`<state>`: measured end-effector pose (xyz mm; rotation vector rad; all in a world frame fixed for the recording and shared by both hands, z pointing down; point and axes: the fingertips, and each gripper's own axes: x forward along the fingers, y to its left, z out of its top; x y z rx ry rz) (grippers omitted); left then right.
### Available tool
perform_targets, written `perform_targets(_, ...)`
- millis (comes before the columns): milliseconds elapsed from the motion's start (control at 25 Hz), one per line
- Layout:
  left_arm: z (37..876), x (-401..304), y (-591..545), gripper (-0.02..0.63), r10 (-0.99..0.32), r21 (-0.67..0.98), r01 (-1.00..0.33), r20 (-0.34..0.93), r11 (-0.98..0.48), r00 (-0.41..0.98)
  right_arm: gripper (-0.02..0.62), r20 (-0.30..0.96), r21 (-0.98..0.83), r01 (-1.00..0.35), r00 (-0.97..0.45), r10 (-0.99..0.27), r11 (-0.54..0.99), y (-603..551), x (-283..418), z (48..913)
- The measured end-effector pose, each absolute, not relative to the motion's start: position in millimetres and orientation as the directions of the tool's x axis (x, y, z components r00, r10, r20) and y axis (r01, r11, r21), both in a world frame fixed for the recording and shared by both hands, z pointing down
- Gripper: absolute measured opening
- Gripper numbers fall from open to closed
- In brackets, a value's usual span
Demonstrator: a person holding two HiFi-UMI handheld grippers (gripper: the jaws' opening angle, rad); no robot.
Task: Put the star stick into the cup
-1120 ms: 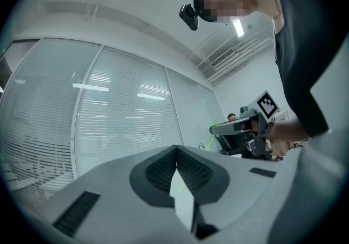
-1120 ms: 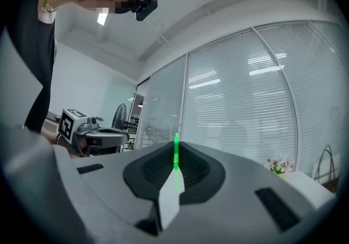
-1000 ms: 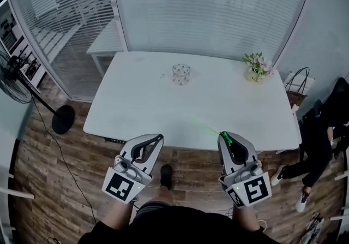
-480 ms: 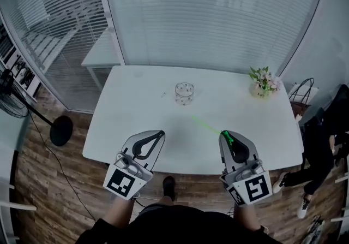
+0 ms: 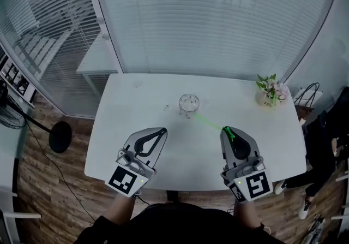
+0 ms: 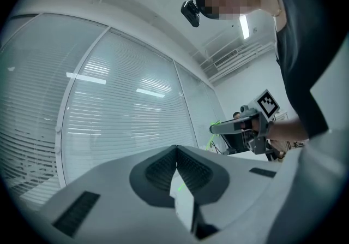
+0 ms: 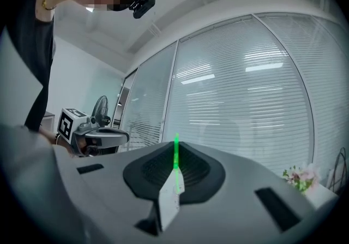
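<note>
A clear glass cup [image 5: 189,104] stands near the middle of the white table [image 5: 125,112]. My right gripper [image 5: 227,130] is shut on the thin green star stick [image 5: 210,122], which points up and left, its far end close beside the cup. In the right gripper view the stick [image 7: 176,153] stands up between the shut jaws of the right gripper [image 7: 175,156]. My left gripper [image 5: 162,131] hovers over the table's near left, shut with nothing in it; its jaws meet in the left gripper view [image 6: 176,149]. The stick's star end is hard to make out.
A small pot of flowers [image 5: 271,90] sits at the table's far right corner. A floor fan's base [image 5: 60,135] stands left of the table. A seated person [image 5: 327,144] is at the right edge. Glass walls with blinds lie behind.
Both grippers have moved forward from the table's near edge to over its top. The stick's far end has come close to the cup.
</note>
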<state>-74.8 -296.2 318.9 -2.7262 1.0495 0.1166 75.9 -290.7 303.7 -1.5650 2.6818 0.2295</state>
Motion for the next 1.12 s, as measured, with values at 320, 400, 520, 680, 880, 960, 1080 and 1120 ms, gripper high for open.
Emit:
perform_targets(320, 325.6, -77.3, -335.6, 0.012, -0.626, -0.168, -0.638, -0.123, -0.752, 0.77, 0.02, -0.082, 0.098, -0.88, -0.473, -0.877, 0.465, -331.4, 70.2, 308.9)
perform_targets(400, 326.6, -76.5, -341.8, 0.012, -0.625, -0.168, -0.637, -0.122, -0.753, 0.771, 0.02, -0.075, 0.099, -0.878, -0.475, -0.877, 0.467, -337.5, 70.2, 311.7)
perform_targets(520, 328.6, -74.5, -346.6, 0.012, -0.63, -0.162, -0.642, -0.123, -0.75, 0.767, 0.02, -0.06, 0.096, -0.874, -0.483, -0.874, 0.476, -344.3, 71.9, 317.6)
perform_targets(680, 329.1, -71.2, -353.1, 0.012, -0.647, -0.156, -0.658, -0.118, -0.737, 0.753, 0.02, -0.037, 0.075, -0.86, -0.509, -0.86, 0.506, -353.6, 72.4, 323.0)
perform_targets(880, 326.7, -71.1, -356.2, 0.012, -0.669, -0.161, -0.68, -0.121, -0.716, 0.733, 0.02, -0.007, 0.089, -0.841, -0.537, -0.844, 0.534, -368.0, 72.9, 334.6)
perform_targets(960, 329.0, -70.9, -356.4, 0.012, -0.678, -0.155, -0.689, -0.124, -0.708, 0.724, 0.02, 0.008, 0.096, -0.833, -0.547, -0.837, 0.545, -373.0, 72.5, 342.8)
perform_targets(1080, 333.0, -68.6, -354.7, 0.012, -0.687, -0.148, -0.697, -0.119, -0.702, 0.717, 0.02, 0.03, 0.1, -0.816, -0.57, -0.821, 0.57, -378.1, 67.1, 354.0)
perform_targets(1120, 334.4, -68.3, -353.9, 0.012, -0.689, -0.146, -0.698, -0.116, -0.701, 0.716, 0.02, 0.037, 0.1, -0.806, -0.582, -0.812, 0.583, -378.7, 63.0, 357.1)
